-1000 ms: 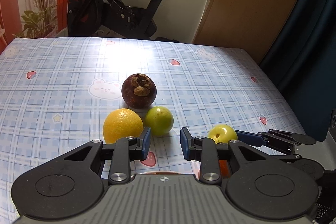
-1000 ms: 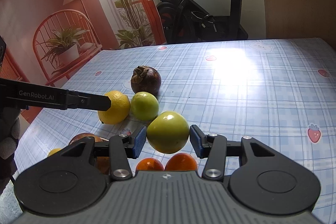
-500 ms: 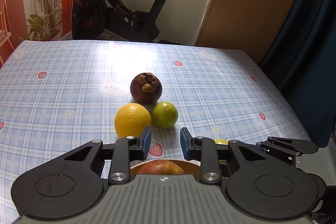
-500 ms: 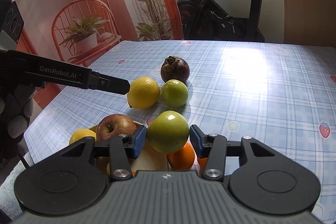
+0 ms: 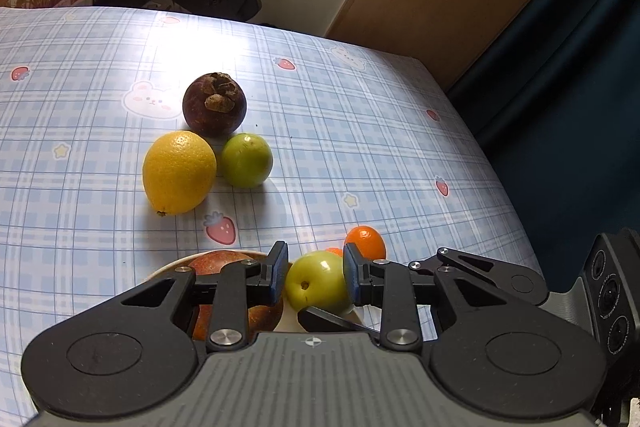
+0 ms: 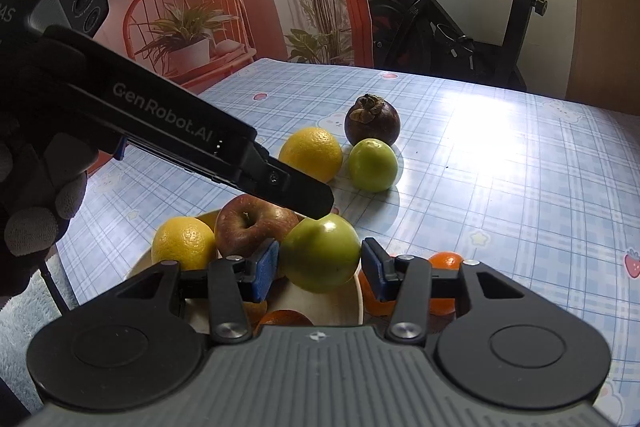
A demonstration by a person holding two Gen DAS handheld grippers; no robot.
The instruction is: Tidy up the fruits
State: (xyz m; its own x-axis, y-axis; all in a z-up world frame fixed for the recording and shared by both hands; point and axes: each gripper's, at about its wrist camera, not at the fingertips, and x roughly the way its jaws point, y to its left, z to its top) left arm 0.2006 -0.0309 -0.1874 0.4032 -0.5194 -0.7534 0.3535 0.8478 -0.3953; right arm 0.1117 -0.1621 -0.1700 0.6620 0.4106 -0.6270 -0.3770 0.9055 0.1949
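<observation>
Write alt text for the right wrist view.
The right gripper holds a green apple between its fingers above a plate of fruit with a red apple and a lemon. The left gripper reaches in from the left; an orange, a green fruit and a mangosteen sit on the checked tablecloth.

A: What is sitting in the plate (image 6: pixel 352 307)?
B: An apple (image 6: pixel 252 227) with a lemon (image 6: pixel 183 242) lying to its left. Tangerines (image 6: pixel 442 273) are sitting just right of the plate.
A: Farther back on the table (image 6: pixel 500 195)?
B: An orange (image 5: pixel 179 172) and a lime (image 5: pixel 247 159) are lying side by side, orange at left; a mangosteen (image 5: pixel 213 105) is sitting behind, between them, touching both.
</observation>
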